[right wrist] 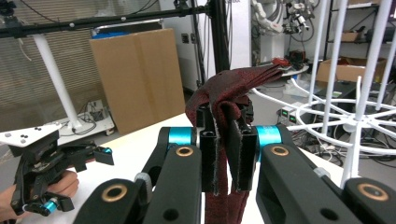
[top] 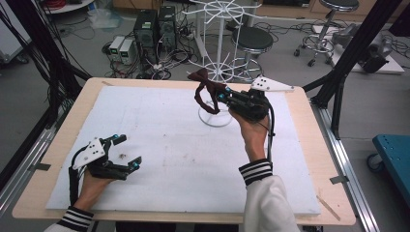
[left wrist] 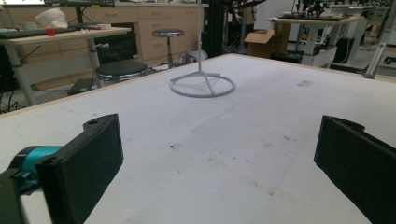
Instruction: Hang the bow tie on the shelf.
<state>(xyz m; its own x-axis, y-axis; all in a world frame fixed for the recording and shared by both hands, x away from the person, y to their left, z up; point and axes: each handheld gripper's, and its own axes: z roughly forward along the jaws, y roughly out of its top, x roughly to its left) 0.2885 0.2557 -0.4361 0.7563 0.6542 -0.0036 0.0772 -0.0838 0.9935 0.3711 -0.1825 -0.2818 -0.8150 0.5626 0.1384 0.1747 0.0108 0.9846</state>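
Maroon cloth strip (right wrist: 224, 100): soft, limp, light; hold mid-fold.
Right gripper (top: 220, 98): clamped on it, frame centre-top, beside white wire rack (top: 218, 58).
Left gripper (top: 126, 151): jaws apart, lower left.

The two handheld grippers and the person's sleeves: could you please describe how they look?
Both the left gripper and the right gripper are black, with flat black jaws, teal accents near the tips and brass-coloured pivot screws. Each carries a pale three-cornered plate with dark dots and trails a black cable. The sleeves are white, with black-and-white striped cuffs.
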